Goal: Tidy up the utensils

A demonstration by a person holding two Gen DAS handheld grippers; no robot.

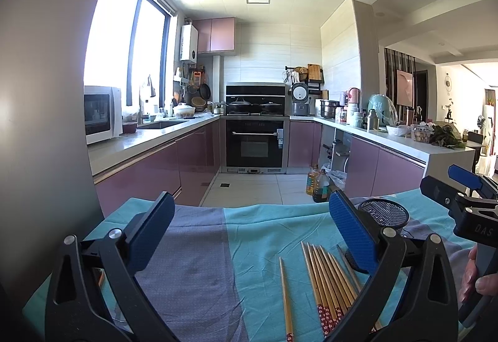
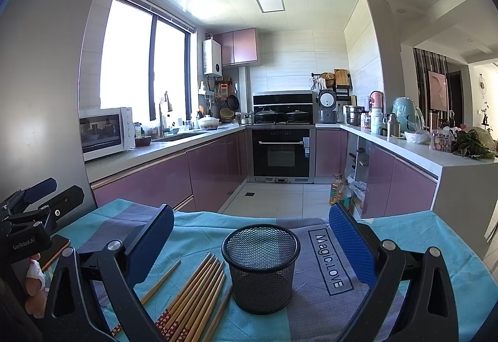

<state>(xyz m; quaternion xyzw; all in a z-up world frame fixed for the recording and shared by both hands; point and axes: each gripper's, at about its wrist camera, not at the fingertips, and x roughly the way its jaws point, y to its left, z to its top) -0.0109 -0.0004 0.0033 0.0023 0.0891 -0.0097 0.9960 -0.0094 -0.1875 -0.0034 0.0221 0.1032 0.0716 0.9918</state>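
The chopsticks point(image 2: 193, 298) lie bunched on the cloth-covered desk point(image 2: 404, 236) just left of the mesh cup point(image 2: 261, 264), one stray stick point(image 1: 285, 295) left of the bunch. They look light, stiff and smooth, likely to roll; a mid-shaft hold seems safest. The left claw point(image 1: 249, 236) and right claw point(image 2: 252, 245) both gape wide above the desk, holding and touching nothing.
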